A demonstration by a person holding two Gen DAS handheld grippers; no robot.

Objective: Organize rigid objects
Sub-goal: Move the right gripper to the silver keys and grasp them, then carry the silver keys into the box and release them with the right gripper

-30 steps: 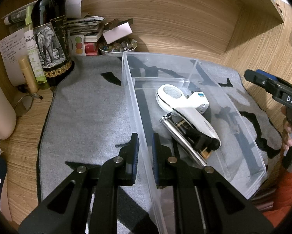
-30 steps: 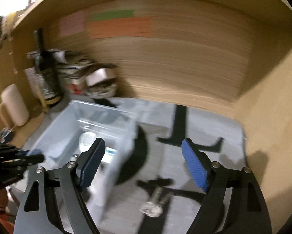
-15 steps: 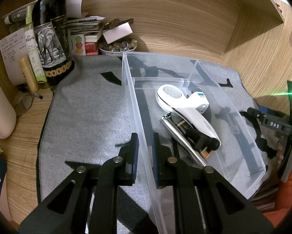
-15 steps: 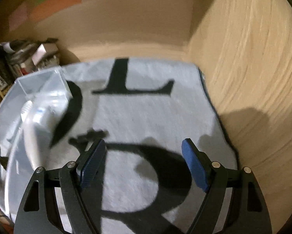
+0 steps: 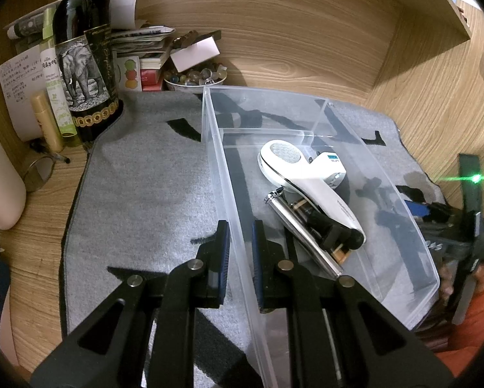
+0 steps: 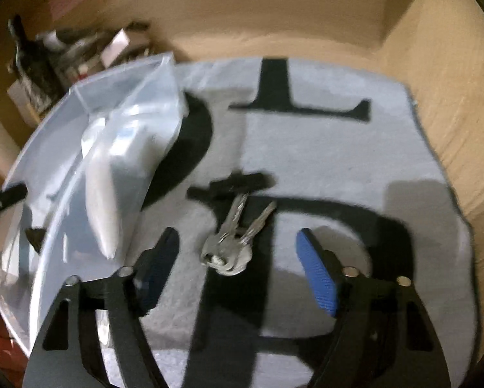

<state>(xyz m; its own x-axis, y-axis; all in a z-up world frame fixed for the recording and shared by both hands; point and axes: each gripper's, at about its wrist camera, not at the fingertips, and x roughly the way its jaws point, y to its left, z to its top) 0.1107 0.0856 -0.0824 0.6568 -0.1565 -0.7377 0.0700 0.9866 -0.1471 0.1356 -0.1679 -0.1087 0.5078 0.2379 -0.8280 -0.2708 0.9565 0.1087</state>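
The keys lie on the gray mat, right between the right gripper jaws, which are spread wide. The left gripper jaws pinch the clear bin wall beside them.

the clear plastic bin is smooth and glossy, holding a glossy white plastic device and a shiny metal tube. under it lies a matt grey cloth mat with a rough nap, on a wood-grain surface. the keys on the mat look like dull silver metal.
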